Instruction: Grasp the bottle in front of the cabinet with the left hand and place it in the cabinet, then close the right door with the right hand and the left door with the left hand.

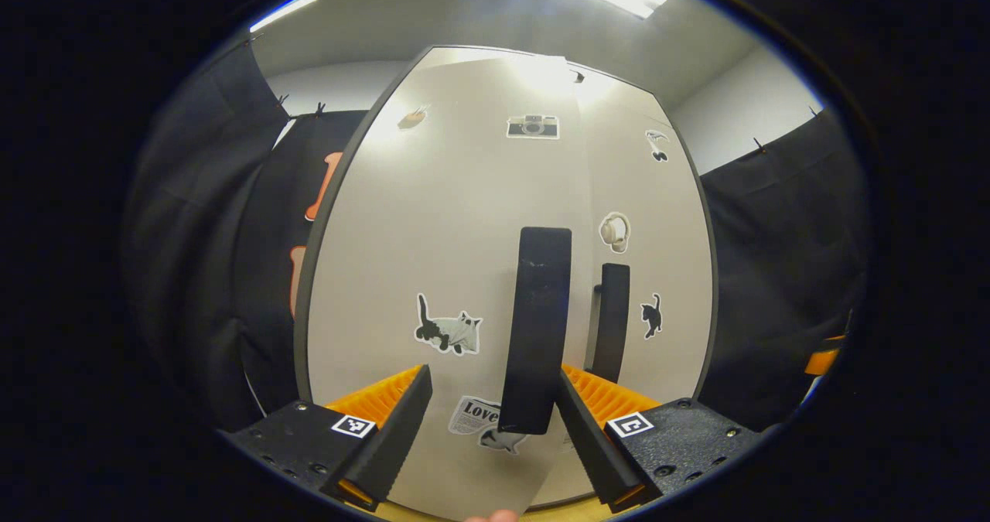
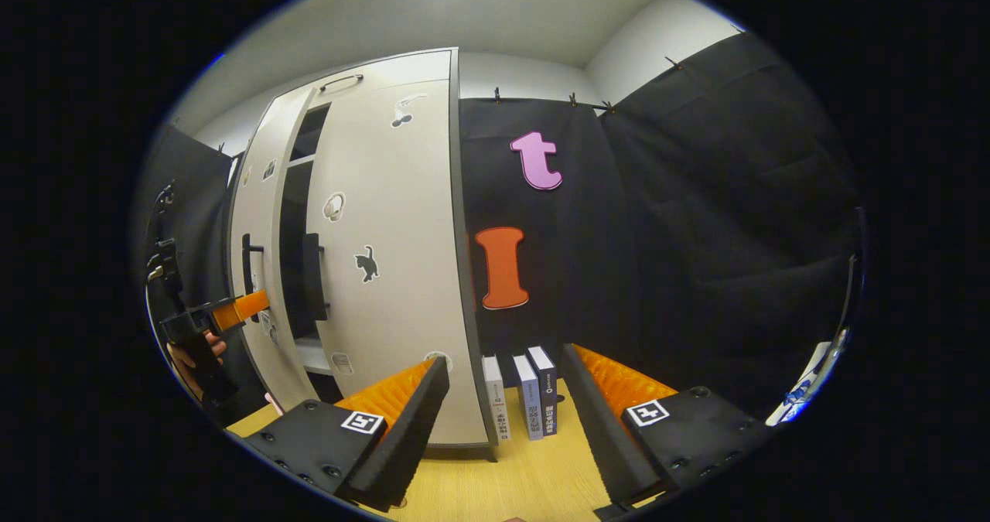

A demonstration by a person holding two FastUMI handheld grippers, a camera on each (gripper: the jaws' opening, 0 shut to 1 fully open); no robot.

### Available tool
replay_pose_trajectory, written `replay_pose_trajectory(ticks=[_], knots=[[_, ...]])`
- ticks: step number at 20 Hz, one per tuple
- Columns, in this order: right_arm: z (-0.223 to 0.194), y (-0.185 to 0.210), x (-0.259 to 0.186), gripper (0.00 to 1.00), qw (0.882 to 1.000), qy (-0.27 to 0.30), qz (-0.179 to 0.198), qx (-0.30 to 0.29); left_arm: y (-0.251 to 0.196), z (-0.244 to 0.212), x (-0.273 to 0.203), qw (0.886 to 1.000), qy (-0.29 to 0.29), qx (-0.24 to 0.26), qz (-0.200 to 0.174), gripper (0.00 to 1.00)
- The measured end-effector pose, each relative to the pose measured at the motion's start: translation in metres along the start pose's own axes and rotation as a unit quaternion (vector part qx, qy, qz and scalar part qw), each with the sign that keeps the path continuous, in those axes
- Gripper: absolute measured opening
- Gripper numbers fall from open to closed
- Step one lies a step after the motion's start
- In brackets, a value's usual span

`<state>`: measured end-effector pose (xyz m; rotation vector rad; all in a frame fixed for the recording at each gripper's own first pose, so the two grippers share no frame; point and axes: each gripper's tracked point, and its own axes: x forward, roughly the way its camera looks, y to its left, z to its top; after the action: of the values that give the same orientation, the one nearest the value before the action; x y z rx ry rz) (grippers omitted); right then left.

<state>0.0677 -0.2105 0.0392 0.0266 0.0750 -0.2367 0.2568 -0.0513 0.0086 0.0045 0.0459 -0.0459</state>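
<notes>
Both grippers — left gripper (image 1: 493, 429), right gripper (image 2: 506, 421) — had black screw-studded bodies, each wearing small square black-and-white markers beside ribbed inner faces.

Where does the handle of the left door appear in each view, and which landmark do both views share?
Left gripper view: the left door handle is the big dark bar at centre, just above the gap between the left gripper fingers.
Right gripper view: the same handle is a thin bar at far left, beside the left gripper.
Shared landmark: the black cat sticker on the right door.
</notes>
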Motion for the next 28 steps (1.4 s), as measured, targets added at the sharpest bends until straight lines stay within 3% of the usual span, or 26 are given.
replay_pose_trajectory(ticks=[14,20,28], knots=[[0.006,-0.017,-0.015,0.98,1.0,-0.002,-0.016,-0.016,0.0,-0.009,0.029,1.0,0.006,0.007,0.017,0.96],[0.001,0.001,-0.017,0.98,1.0,0.004,0.012,-0.018,0.003,0.013,-0.013,1.0,-0.01,0.004,0.023,0.96],[-0.007,0.046,-0.017,0.98,0.996,0.007,0.085,-0.018,0.03,0.032,-0.101,0.996,-0.015,0.022,0.081,0.94]])
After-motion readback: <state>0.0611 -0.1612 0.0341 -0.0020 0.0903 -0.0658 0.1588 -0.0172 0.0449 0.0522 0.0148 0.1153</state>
